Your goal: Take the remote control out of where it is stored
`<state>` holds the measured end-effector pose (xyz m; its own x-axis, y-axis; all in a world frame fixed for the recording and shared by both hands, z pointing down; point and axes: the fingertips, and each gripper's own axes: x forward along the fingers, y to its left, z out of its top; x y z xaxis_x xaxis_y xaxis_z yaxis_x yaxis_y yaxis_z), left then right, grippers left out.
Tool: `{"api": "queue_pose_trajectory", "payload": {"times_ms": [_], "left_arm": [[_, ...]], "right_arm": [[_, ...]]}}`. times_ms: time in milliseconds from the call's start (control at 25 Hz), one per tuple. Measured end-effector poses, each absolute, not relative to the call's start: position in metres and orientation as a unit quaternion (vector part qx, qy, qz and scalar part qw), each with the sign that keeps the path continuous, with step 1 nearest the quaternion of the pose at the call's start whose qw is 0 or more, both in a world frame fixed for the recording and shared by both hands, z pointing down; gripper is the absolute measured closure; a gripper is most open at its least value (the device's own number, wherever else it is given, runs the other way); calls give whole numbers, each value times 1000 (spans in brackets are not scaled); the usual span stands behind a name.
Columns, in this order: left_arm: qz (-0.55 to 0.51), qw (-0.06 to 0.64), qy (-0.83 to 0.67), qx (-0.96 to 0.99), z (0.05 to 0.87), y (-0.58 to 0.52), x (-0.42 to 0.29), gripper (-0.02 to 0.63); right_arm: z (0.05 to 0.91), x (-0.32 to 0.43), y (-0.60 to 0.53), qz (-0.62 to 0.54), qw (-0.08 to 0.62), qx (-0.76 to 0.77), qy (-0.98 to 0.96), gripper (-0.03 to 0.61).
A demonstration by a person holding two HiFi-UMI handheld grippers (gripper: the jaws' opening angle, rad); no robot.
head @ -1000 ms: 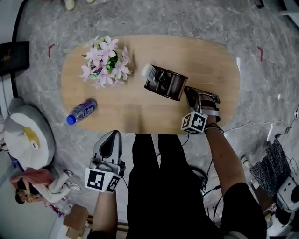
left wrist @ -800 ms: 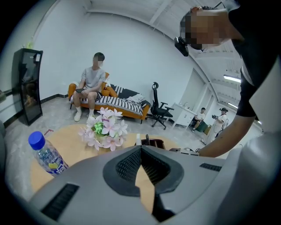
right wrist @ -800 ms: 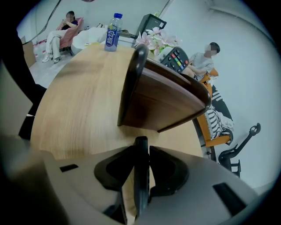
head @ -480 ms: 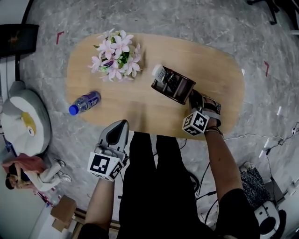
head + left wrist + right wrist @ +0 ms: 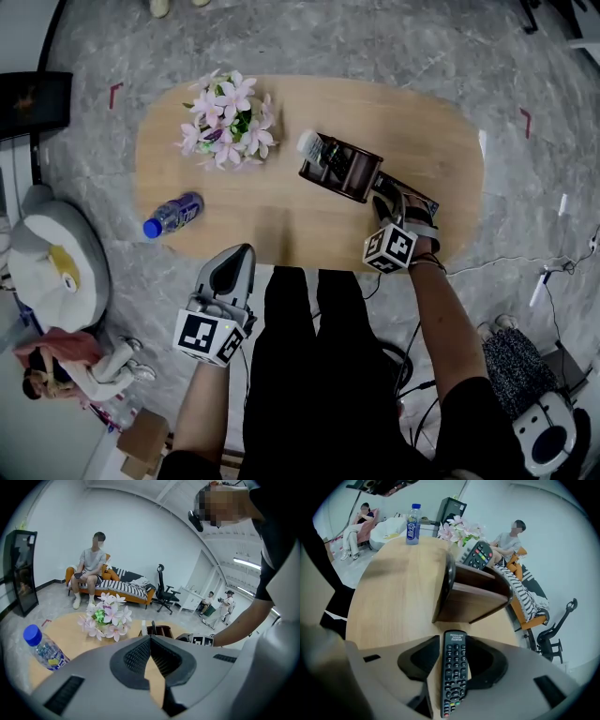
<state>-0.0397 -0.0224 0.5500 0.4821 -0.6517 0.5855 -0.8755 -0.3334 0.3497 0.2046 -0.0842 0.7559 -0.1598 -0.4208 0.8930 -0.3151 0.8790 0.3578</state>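
remote (image 5: pixel 454 672) lies between right gripper (image 5: pixel 453 643) jaws (just opening) on table (image 5: pixel 393 602).

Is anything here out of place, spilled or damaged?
Nothing spilled or broken. Only the black remote lies on the table outside the wooden holder, between the jaws of the right gripper, which have just been opening.
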Motion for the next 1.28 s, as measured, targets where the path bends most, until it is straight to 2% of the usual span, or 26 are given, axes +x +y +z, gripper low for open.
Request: {"api": "queue_pose_trajectory", "payload": {"times_ms": [200, 440, 520, 720, 840, 1080, 1280], "left_arm": [[163, 318, -483, 799, 533, -15, -52, 606], [169, 272, -480, 817, 485, -19, -71, 606], [163, 252, -484, 822, 463, -28, -75, 606], [126, 212, -469, 848, 408, -56, -68, 606], [107, 201, -460, 858, 386, -59, -62, 606], [86, 187, -434, 877, 360, -58, -44, 606], [83, 199, -421, 881, 361, -53, -37, 607]], "right_arm": [[728, 206, -87, -17, 576, 284, -766, 417], [654, 210, -94, 56, 504, 376, -776, 419], [620, 214, -103, 69, 471, 415, -775, 451], [511, 220, -127, 105, 339, 538, -764, 522], [457, 211, -123, 94, 291, 564, -767, 541], [381, 182, -86, 60, 250, 571, -779, 548], [378, 170, -60, 73, 243, 578, -776, 548]]}}
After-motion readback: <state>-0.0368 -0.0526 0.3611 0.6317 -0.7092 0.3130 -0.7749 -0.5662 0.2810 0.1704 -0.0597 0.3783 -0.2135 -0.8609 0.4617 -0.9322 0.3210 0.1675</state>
